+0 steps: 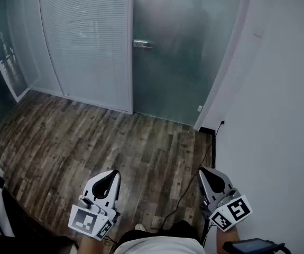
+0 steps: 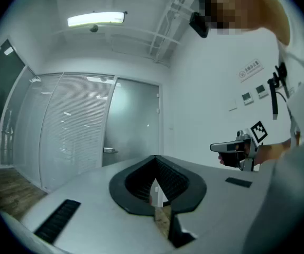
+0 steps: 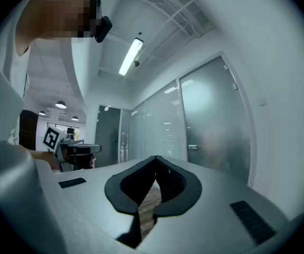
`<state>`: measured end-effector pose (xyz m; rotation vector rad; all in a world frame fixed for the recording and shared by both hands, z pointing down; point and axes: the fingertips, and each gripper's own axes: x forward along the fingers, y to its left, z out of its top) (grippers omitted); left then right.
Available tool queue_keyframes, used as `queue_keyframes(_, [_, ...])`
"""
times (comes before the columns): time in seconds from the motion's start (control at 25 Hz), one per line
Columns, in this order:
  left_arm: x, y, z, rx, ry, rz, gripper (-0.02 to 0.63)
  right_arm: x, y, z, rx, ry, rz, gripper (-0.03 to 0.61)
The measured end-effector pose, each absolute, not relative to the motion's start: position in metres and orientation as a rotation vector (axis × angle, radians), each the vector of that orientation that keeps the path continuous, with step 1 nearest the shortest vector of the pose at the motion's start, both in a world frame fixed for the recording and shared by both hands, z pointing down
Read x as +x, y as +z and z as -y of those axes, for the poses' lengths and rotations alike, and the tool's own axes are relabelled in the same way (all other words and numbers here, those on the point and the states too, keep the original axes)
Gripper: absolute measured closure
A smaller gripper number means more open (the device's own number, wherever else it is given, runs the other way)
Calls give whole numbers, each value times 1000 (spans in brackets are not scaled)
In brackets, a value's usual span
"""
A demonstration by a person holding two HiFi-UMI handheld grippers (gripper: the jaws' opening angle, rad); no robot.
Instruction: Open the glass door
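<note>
Upper centre of the head view: frosted glass door (image 1: pixel 173 52), closed, with a metal lever handle (image 1: pixel 142 44) at its left edge. Ribbed blind panel (image 1: pixel 85 41) beside it. Dark wood-plank floor (image 1: pixel 88 142). Left gripper (image 1: pixel 109 174) and right gripper (image 1: pixel 207 172) sit low in frame, well apart from the door, jaws together, empty. Only the left gripper view shows the ceiling strip light (image 2: pixel 96 19).

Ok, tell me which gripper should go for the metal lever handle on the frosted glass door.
Left, probably. The metal lever handle sits at the left edge of the frosted glass door, more nearly in line with the left gripper than the right gripper. Both are far off, shut.
</note>
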<state>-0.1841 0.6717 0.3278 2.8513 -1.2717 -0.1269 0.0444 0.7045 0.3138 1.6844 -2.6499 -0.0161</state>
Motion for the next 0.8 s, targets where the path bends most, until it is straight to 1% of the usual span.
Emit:
queue_keyframes(0.2, [-207, 336, -655, 2827, -131, 1270, 614, 17, 325, -688, 1639, 3, 2650, 577])
queue_keyframes(0.56, [-222, 347, -603, 2791, -110, 1325, 614, 6, 337, -623, 1592, 43, 2700, 577])
queue_keyframes(0.8, [-197, 341, -534, 2808, -82, 1358, 614, 31, 333, -548, 1584, 26, 2739, 577])
